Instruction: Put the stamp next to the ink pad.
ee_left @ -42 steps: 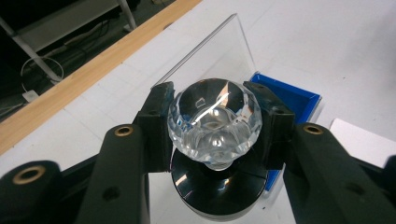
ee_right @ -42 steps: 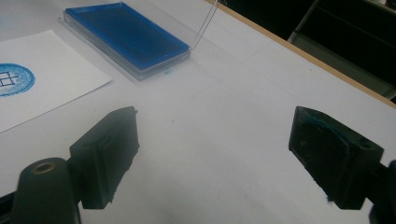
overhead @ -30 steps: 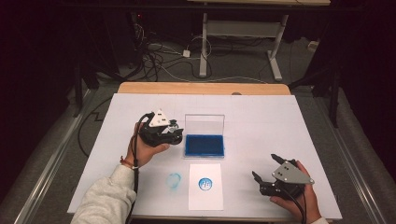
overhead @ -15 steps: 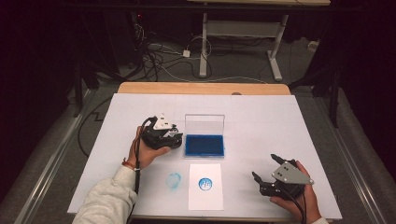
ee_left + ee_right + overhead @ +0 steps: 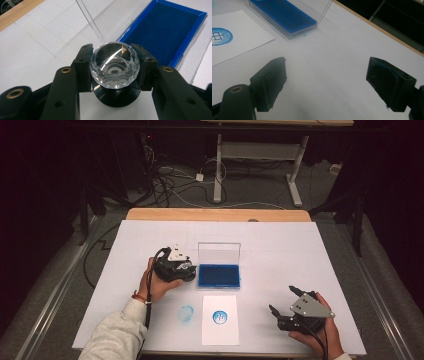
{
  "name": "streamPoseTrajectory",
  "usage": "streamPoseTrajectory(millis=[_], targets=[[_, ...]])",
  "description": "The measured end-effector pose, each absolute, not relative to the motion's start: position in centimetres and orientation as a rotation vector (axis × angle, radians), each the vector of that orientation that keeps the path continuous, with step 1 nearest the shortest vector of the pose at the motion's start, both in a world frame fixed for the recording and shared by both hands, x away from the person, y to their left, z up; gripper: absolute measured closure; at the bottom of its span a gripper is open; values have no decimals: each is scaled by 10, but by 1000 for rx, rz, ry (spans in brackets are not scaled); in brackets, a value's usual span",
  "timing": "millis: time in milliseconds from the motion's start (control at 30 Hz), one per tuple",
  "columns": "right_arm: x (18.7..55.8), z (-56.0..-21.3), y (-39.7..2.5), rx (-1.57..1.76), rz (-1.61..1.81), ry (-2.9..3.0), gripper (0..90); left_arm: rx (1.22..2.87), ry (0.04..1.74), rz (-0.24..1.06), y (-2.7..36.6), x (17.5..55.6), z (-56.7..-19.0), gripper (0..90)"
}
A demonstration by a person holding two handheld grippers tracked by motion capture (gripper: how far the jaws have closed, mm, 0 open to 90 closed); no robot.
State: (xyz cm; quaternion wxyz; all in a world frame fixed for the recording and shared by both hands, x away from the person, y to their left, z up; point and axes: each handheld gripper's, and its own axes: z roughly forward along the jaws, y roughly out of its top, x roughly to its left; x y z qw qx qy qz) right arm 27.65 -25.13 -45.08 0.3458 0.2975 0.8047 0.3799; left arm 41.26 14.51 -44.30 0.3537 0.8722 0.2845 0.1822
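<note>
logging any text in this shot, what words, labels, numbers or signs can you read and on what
No readable words, brands or numbers anywhere.
Sign: a round blue stamped print on the white paper sheet; the right gripper view shows a grid-like "#" mark inside its blue disc.
Blue smudge on the table cover beside the sheet: no legible shape.
Stamp in the left gripper: clear faceted top, no marking to read.
Ink pad: plain blue, no label.

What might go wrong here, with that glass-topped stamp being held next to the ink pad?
The stamp is pinched only by its smooth faceted knob in the left gripper, so it may slip or twist. The ink pad's clear upright lid stands close and might get knocked. Stray ink could smudge the printed paper.
</note>
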Motion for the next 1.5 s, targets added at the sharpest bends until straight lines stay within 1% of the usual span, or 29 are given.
streamPoseTrajectory(millis=[200, 300, 433, 767, 967, 1033, 1100, 1233, 1300, 1367, 1500], targets=[[276, -451, -252, 773, 990, 2088, 172, 2243, 735, 476, 146, 412, -443, 537], [276, -451, -251, 772, 988, 2091, 172, 2242, 733, 473, 145, 412, -442, 516], [276, -451, -251, 769, 987, 2090, 172, 2240, 726, 483, 145, 411, -440, 513], [276, -451, -251, 767, 991, 2093, 172, 2199, 680, 550, 144, 402, -429, 445], [276, -451, -250, 763, 991, 2098, 172, 2183, 650, 584, 143, 397, -423, 390], [276, -451, -250, 765, 991, 2094, 171, 2169, 658, 614, 141, 395, -422, 323], [276, -450, -251, 766, 992, 2092, 171, 2151, 662, 618, 141, 394, -421, 283], [276, -450, -250, 765, 991, 2094, 171, 2134, 661, 623, 140, 392, -420, 223], [276, -450, -250, 763, 993, 2095, 171, 2130, 665, 628, 140, 391, -419, 211], [276, -450, -250, 764, 992, 2093, 171, 2130, 650, 622, 139, 391, -419, 170], [276, -450, -250, 765, 993, 2091, 171, 2123, 624, 628, 137, 387, -417, 168]])
